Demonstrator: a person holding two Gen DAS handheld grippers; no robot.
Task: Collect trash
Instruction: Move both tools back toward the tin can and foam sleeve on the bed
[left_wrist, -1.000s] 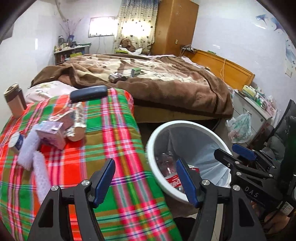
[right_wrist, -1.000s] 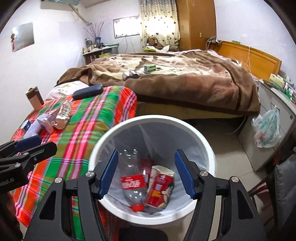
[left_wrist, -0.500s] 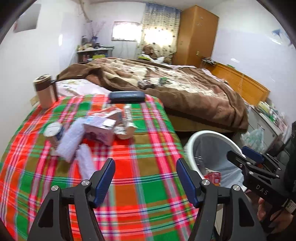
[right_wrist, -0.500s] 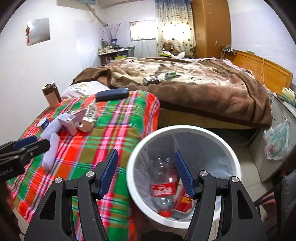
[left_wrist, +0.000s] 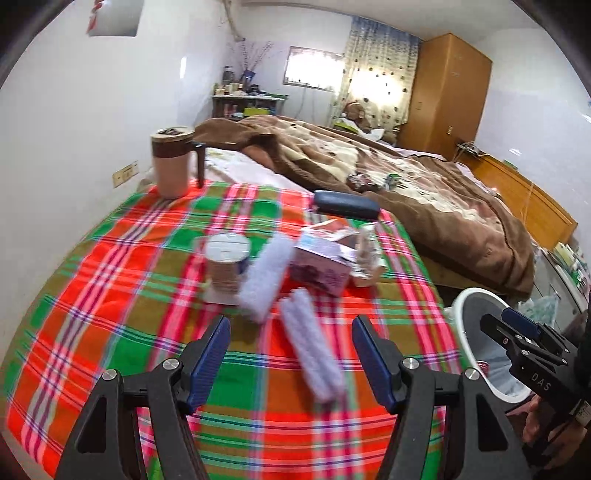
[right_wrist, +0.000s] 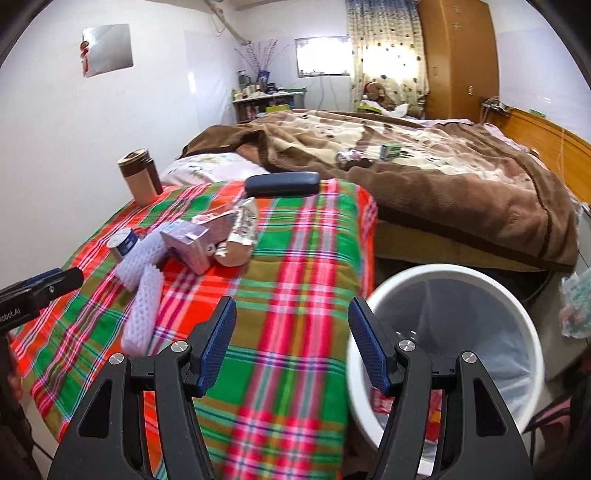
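Plaid-covered worktop (right_wrist: 295, 258) carries the uncollected trash: two foam sleeves (left_wrist: 314, 354), a purple carton (left_wrist: 319, 266), wrappers. White bin (right_wrist: 461, 273) off its right edge holds a few pieces. Left tongs (left_wrist: 290, 354) and right tongs (right_wrist: 291, 339) gape wide, empty.

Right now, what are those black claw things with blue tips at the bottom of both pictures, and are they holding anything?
Those are two hand-held grippers that a person carries, one in each hand, like big tongs. Each has a small camera looking forward along its two fingers, so one picture comes from each.

The left hand-held gripper is open over a table with a plaid cloth. On the cloth lie two purple foam sleeves, a small purple carton, a crumpled wrapper, a dark case and a mug.

The right hand-held gripper is open too, near the white trash bin, which has some trash at its bottom. Neither holds anything.
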